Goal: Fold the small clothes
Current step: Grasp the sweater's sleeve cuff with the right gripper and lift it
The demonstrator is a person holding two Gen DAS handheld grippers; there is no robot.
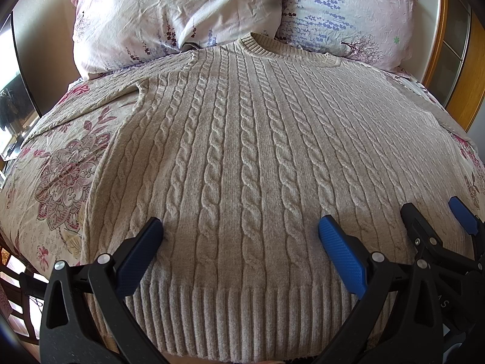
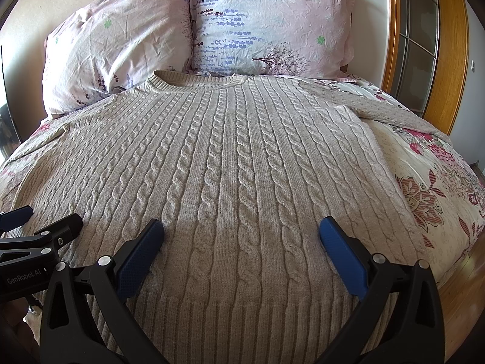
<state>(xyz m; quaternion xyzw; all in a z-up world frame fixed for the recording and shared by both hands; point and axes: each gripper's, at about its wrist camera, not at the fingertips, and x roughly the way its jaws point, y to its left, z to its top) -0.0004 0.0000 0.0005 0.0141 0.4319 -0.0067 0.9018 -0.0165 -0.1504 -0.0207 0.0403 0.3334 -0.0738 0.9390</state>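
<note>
A beige cable-knit sweater [image 1: 242,151] [image 2: 230,163] lies flat on the bed, collar toward the pillows, ribbed hem nearest me. Its sleeves spread out to both sides. My left gripper [image 1: 241,227] hovers open just above the lower body of the sweater, nothing between its blue pads. My right gripper [image 2: 241,227] is open over the same lower part, further right, also empty. The right gripper [image 1: 436,215] shows at the right edge of the left wrist view, and the left gripper [image 2: 45,221] at the left edge of the right wrist view.
Two floral pillows [image 1: 182,15] [image 2: 272,24] lean at the head of the bed. A floral bedsheet [image 1: 63,170] [image 2: 424,188] shows on both sides of the sweater. A wooden door frame [image 2: 448,45] stands at right, with wood floor [image 2: 466,273] below.
</note>
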